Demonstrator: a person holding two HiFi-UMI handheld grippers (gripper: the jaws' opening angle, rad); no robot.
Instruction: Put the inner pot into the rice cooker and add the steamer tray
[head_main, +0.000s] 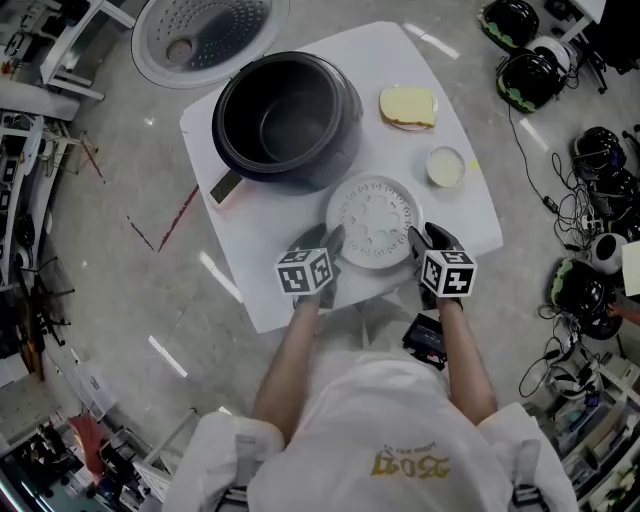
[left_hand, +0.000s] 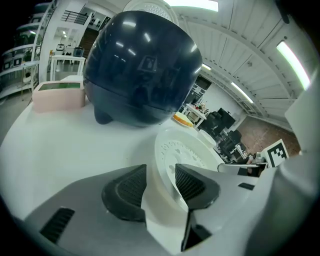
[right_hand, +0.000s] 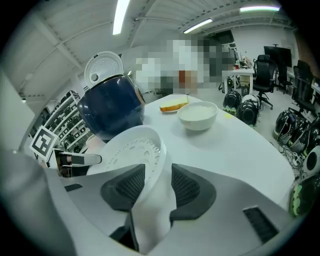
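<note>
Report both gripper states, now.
Left gripper: open, jaws astride the steamer tray rim, not clamped.
Right gripper: open, astride the same rim.

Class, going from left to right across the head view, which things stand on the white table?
dark round rice cooker → white round perforated steamer tray → small white bowl. The yellow slice overlaps the tray's span, so it is left out.

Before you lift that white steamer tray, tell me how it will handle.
The steamer tray looks like thin moulded plastic, so it is probably light and fairly stiff, though its rim may flex when pinched. Its smooth wall could slip in a pinch grip. It sits shallow and flat on the table, so it seems unlikely to tip or roll.
</note>
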